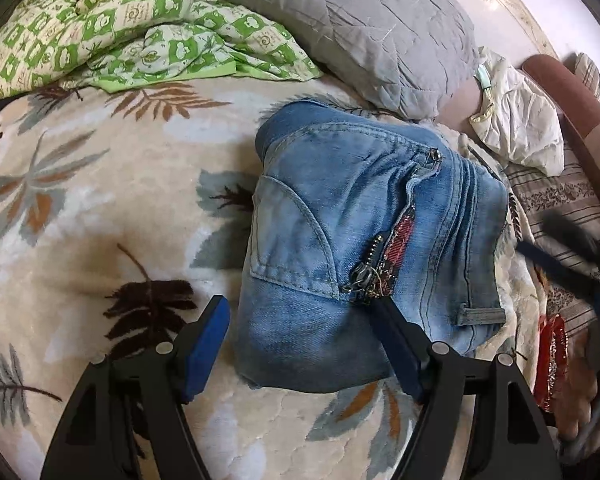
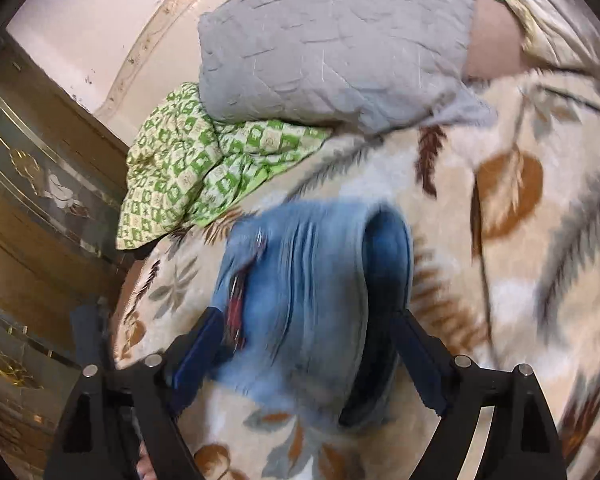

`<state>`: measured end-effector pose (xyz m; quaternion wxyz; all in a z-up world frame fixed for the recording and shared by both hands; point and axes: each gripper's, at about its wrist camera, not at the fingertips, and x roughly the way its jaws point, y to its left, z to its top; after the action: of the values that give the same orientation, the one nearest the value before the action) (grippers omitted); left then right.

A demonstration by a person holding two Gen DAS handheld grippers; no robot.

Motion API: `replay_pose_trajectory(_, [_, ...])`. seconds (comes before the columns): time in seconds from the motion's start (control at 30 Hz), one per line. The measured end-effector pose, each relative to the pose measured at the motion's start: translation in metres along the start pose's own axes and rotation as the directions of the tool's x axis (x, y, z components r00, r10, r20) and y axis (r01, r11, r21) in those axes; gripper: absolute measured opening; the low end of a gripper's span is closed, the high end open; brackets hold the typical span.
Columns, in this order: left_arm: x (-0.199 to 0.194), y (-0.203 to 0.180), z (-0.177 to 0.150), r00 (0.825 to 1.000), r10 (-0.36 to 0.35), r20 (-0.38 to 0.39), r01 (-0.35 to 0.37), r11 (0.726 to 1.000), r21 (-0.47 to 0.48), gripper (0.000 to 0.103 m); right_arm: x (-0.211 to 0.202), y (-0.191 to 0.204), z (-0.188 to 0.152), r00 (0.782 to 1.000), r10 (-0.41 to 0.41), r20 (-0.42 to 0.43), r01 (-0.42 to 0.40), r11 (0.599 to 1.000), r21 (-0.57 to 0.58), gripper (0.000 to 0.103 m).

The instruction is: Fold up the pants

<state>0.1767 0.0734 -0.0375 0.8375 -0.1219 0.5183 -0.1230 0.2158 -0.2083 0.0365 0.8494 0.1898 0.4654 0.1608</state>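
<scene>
Left wrist view shows you a grey pillow [image 1: 340,20] and a green checked quilt [image 1: 120,28] at the far side of the bed [image 1: 100,208], with crumpled cloth [image 1: 520,120] far right. Your folded jeans [image 1: 340,240] lie on the leaf-patterned blanket, just beyond the left claw [image 1: 300,320], which is spread. Your right claw [image 2: 308,344] is spread too, the jeans [image 2: 300,280] between its fingers, ungripped.

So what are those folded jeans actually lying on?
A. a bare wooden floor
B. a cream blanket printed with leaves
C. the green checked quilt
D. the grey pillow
B: the folded jeans rest as a compact bundle on the cream leaf-print blanket, with the grey pillow and the green checked quilt lying farther back, apart from them.
</scene>
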Motion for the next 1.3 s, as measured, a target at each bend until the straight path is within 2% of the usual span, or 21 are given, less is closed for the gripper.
replay_pose_trajectory(0.03, [0.000, 0.000, 0.000, 1.000, 0.002, 0.001, -0.002, 1.000, 0.002, 0.076, 0.009, -0.005, 0.010, 1.000, -0.011, -0.005, 0.011, 1.000, 0.012, 0.080])
replay_pose_trajectory(0.07, [0.000, -0.001, 0.000, 1.000, 0.003, 0.001, -0.003, 1.000, 0.003, 0.076, 0.019, -0.009, 0.015, 1.000, -0.008, -0.020, 0.008, 1.000, 0.023, 0.055])
replay_pose_trajectory(0.1, [0.000, -0.001, 0.000, 1.000, 0.003, 0.001, -0.003, 1.000, 0.002, 0.076, 0.028, -0.015, 0.019, 0.999, -0.014, -0.035, 0.015, 0.999, 0.037, 0.017])
replay_pose_trajectory(0.13, [0.000, -0.002, 0.000, 1.000, 0.003, 0.000, -0.003, 1.000, 0.006, 0.076, 0.035, -0.022, 0.017, 0.999, -0.024, -0.046, 0.027, 0.998, 0.059, 0.010])
replay_pose_trajectory(0.23, [0.003, -0.007, 0.001, 1.000, 0.018, -0.009, -0.018, 1.000, 0.021, 0.076, 0.058, -0.045, 0.012, 0.997, -0.030, -0.070, 0.040, 0.989, 0.145, 0.010])
replay_pose_trajectory(0.3, [0.005, -0.011, 0.001, 1.000, 0.022, -0.008, -0.021, 0.999, 0.038, 0.076, 0.079, -0.056, 0.006, 0.990, -0.063, -0.123, 0.080, 0.986, 0.143, 0.010])
replay_pose_trajectory(0.37, [0.005, -0.013, 0.001, 1.000, 0.025, -0.017, -0.024, 0.999, 0.042, 0.076, 0.084, -0.061, 0.004, 0.988, -0.025, -0.150, 0.050, 0.985, 0.166, 0.011])
replay_pose_trajectory(0.47, [-0.001, -0.012, 0.003, 1.000, -0.004, -0.023, 0.005, 0.999, 0.035, 0.076, 0.061, -0.062, 0.007, 0.990, 0.054, -0.128, -0.025, 0.975, 0.221, 0.013])
replay_pose_trajectory(0.53, [-0.008, -0.010, 0.005, 0.999, -0.033, -0.021, 0.033, 0.999, 0.019, 0.076, 0.036, -0.058, 0.003, 0.993, 0.062, -0.096, -0.041, 0.976, 0.212, 0.028])
replay_pose_trajectory(0.6, [-0.016, -0.005, 0.007, 0.998, -0.068, -0.010, 0.068, 0.998, -0.005, 0.076, 0.011, -0.052, -0.006, 0.997, 0.060, -0.052, -0.049, 0.981, 0.189, 0.090])
replay_pose_trajectory(0.63, [-0.019, -0.002, 0.009, 0.997, -0.080, -0.005, 0.080, 0.997, -0.020, 0.076, 0.002, -0.050, -0.012, 0.997, 0.062, -0.034, -0.055, 0.982, 0.180, 0.094])
replay_pose_trajectory(0.7, [-0.022, 0.005, 0.010, 0.996, -0.088, 0.002, 0.088, 0.995, -0.054, 0.076, -0.009, -0.048, -0.026, 0.995, 0.084, -0.053, -0.073, 0.980, 0.185, 0.094])
replay_pose_trajectory(0.8, [-0.018, 0.016, 0.008, 0.997, -0.078, -0.013, 0.076, 0.992, -0.098, 0.076, -0.007, -0.053, -0.048, 0.987, 0.140, -0.075, -0.117, 0.961, 0.251, 0.094])
replay_pose_trajectory(0.9, [-0.008, 0.027, 0.003, 0.988, -0.141, -0.059, 0.130, 0.978, -0.161, 0.076, 0.016, -0.059, -0.063, 0.978, 0.161, -0.134, -0.112, 0.942, 0.316, 0.091])
replay_pose_trajectory(0.93, [-0.003, 0.030, 0.002, 0.984, -0.160, -0.075, 0.144, 0.973, -0.181, 0.076, 0.021, -0.062, -0.066, 0.977, 0.152, -0.147, -0.097, 0.940, 0.326, 0.089])
replay_pose_trajectory(1.0, [0.007, 0.035, 0.000, 0.977, -0.182, -0.110, 0.156, 0.964, -0.217, 0.076, 0.035, -0.064, -0.071, 0.972, 0.148, -0.183, -0.077, 0.934, 0.349, 0.078])
replay_pose_trajectory(1.03, [0.010, 0.037, -0.001, 0.974, -0.197, -0.116, 0.166, 0.958, -0.233, 0.075, 0.043, -0.066, -0.074, 0.964, 0.177, -0.198, -0.094, 0.924, 0.370, 0.075])
replay_pose_trajectory(1.07, [0.011, 0.038, -0.001, 0.971, -0.209, -0.118, 0.175, 0.954, -0.245, 0.075, 0.048, -0.068, -0.077, 0.955, 0.215, -0.204, -0.121, 0.912, 0.391, 0.067])
replay_pose_trajectory(1.13, [0.013, 0.039, -0.001, 0.965, -0.232, -0.125, 0.193, 0.945, -0.263, 0.074, 0.050, -0.071, -0.077, 0.957, 0.212, -0.196, -0.119, 0.908, 0.402, 0.066])
replay_pose_trajectory(1.27, [0.022, 0.039, -0.003, 0.963, -0.235, -0.129, 0.194, 0.943, -0.270, 0.074, 0.062, -0.086, -0.083, 0.941, 0.279, -0.194, -0.154, 0.859, 0.488, 0.066])
replay_pose_trajectory(1.3, [0.023, 0.038, -0.003, 0.963, -0.237, -0.124, 0.196, 0.941, -0.277, 0.067, 0.061, -0.085, -0.083, 0.943, 0.276, -0.187, -0.155, 0.860, 0.486, 0.059])
